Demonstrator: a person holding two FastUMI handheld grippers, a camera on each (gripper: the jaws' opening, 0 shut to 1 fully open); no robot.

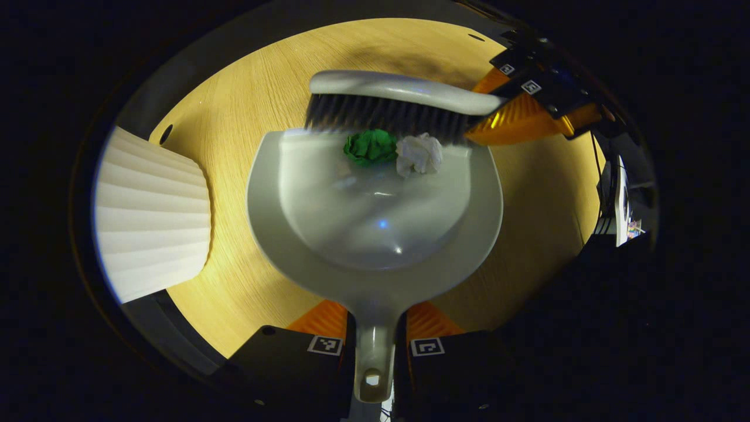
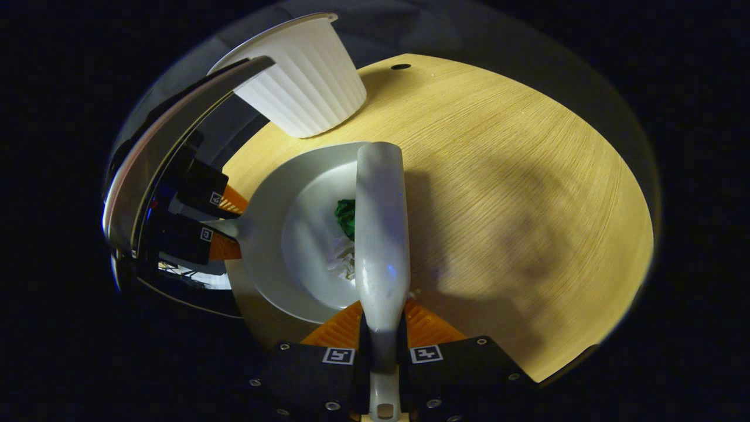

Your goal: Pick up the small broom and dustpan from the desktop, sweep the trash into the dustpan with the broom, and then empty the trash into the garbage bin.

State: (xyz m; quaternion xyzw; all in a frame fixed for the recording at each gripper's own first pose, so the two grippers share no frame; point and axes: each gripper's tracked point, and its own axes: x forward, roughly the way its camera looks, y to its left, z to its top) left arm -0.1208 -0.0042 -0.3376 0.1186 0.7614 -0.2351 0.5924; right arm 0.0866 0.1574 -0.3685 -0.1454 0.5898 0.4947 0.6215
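- Worktop: pale wood grain, lit warm, with a small round hole near its far edge.
- Bin: white, ribbed wall, standing on the worktop at the left in the left gripper view, near the dustpan but apart from it.
- Dustpan: grey, lying flat on the worktop, its open lip at the far side, its handle pointing to the near side.
- Broom: grey back, dark bristles, lying across the dustpan's far lip; bristles touch the trash.
- Left gripper: jaws pinch the dustpan handle from both sides.
- Right gripper: jaws pinch the broom handle; in the left gripper view it sits at far right.
- Green paper ball: just inside the lip, against the bristles.
- White paper ball: touching the green one, on its right.
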